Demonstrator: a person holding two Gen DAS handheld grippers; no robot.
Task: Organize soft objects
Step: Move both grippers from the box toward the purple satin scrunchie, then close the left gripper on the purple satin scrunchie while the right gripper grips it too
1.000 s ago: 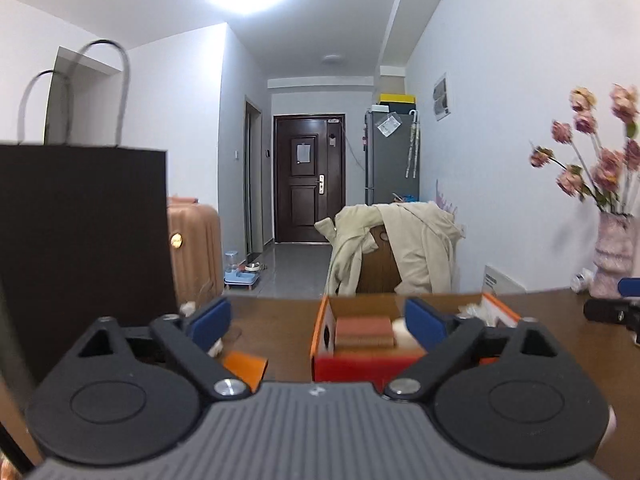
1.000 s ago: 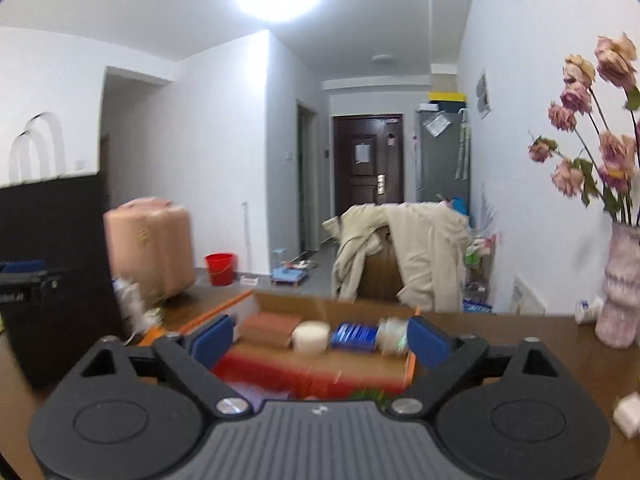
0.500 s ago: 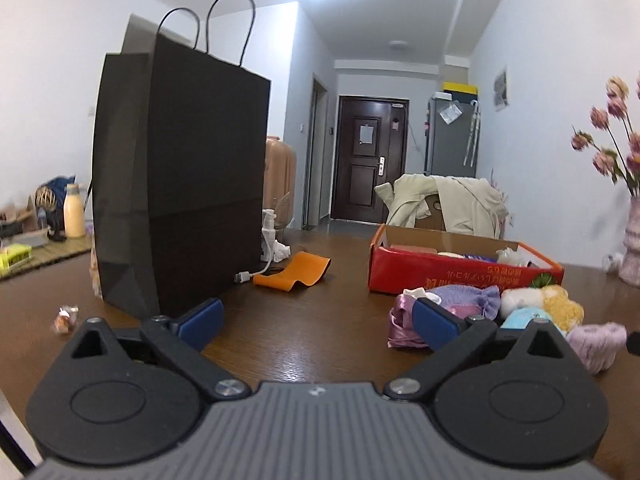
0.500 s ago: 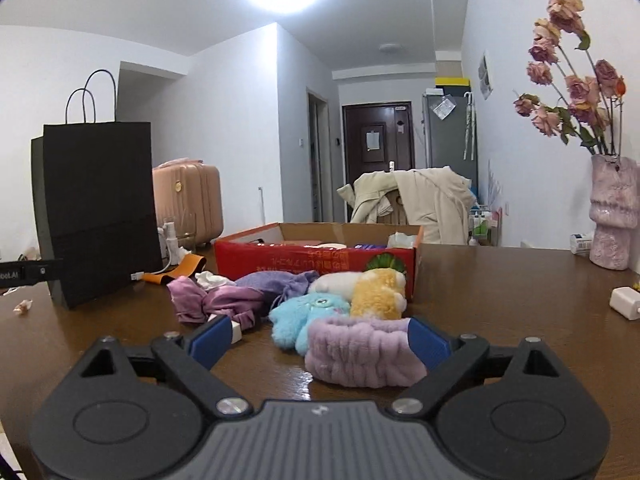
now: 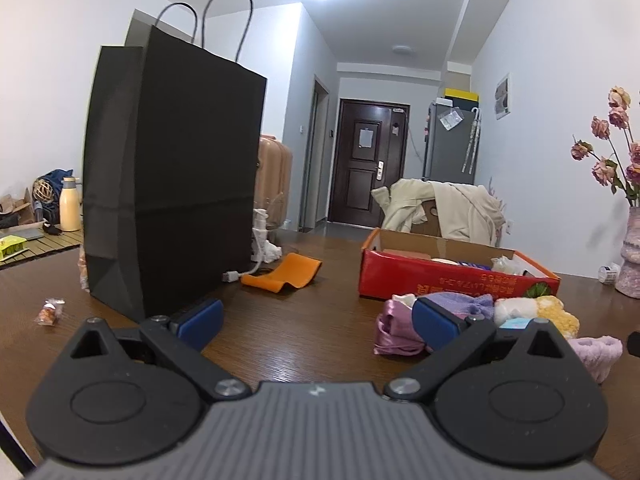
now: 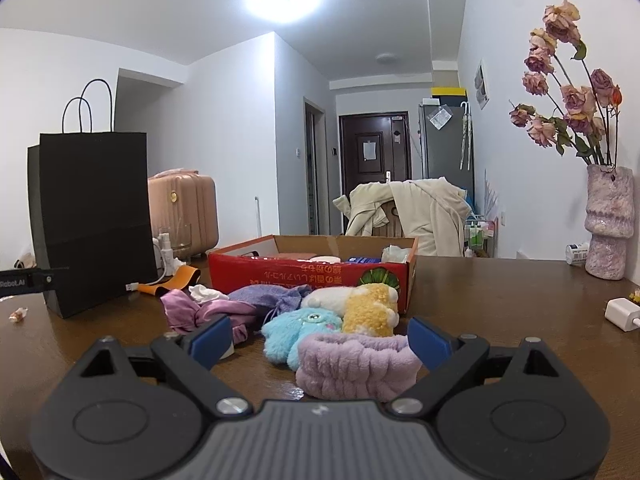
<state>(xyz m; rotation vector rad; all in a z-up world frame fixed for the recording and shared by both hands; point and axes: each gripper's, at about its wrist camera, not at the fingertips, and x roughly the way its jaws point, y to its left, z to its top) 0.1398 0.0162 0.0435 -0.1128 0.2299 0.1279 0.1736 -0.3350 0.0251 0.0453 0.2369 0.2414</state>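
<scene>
Left gripper (image 5: pixel 318 320): jaws released, spread wide, nothing between them. It sits low over the counter (image 5: pixel 304 328), facing the gap between the black bag (image 5: pixel 172 184) and the red box (image 5: pixel 452 276). An orange strip (image 5: pixel 284 276) lies on the counter beside the bag's base, with a white cable plug (image 5: pixel 231 277) just next to it. A wrapped sweet (image 5: pixel 50 311) lies apart, left of the bag.

Right gripper (image 6: pixel 320 338): jaws released, spread wide, grasping nothing. The lilac band (image 6: pixel 352 364) lies on the counter directly in front, between the two blue pads (image 6: pixel 210 340).

Soft objects: all lie in one pile on the counter, just in front of the red box.
- Blue plush (image 6: pixel 300 330): behind the band, touching it.
- Yellow plush (image 6: pixel 370 308): right of the blue plush, against the box front.
- Purple cloth (image 6: pixel 272 294) and pink cloth (image 6: pixel 200 312): left part of the pile.

The box is open and holds several small items; these cannot be identified. A vase (image 6: pixel 610 224) with dried flowers stands at the far right of the counter, and a white charger (image 6: pixel 622 314) lies near it.
</scene>
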